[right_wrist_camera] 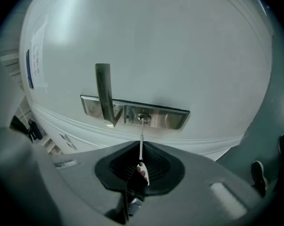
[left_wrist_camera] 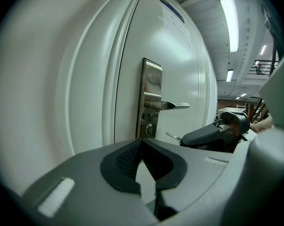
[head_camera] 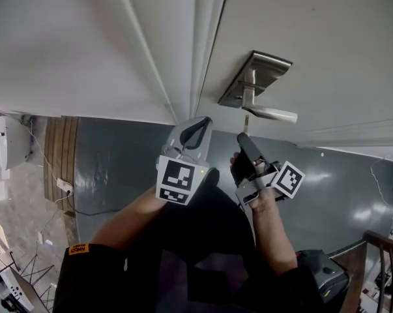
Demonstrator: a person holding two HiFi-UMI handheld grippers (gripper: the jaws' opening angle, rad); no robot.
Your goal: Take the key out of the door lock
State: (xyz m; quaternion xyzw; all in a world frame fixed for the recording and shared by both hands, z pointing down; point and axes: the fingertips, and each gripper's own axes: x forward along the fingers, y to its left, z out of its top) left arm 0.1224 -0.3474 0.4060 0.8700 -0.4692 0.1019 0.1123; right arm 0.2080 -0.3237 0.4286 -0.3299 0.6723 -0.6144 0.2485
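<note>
right gripper [right_wrist_camera: 140, 147] pinched shut on the head of a thin silver metal key [right_wrist_camera: 141, 131], its blade tip at, perhaps just clear of, the keyhole in the brushed steel lock plate [right_wrist_camera: 167, 119] on the white door [right_wrist_camera: 179, 46]. left gripper [left_wrist_camera: 141, 142] closed, empty. the key is probably light, stiff and slippery: grip its flat head.

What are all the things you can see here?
door: one, white, straight ahead
lock plate: one, silver, on the door
lever handle: one, silver, on the lock plate
keyhole: one, silver, in the plate beside the handle
key: one, silver, pointing at the keyhole
floor: one, grey, below the door
left gripper: one, grey, jaws together, empty
right gripper: one, grey and black, jaws clamped on the key
arms: two, black sleeves, nearest the head camera
</note>
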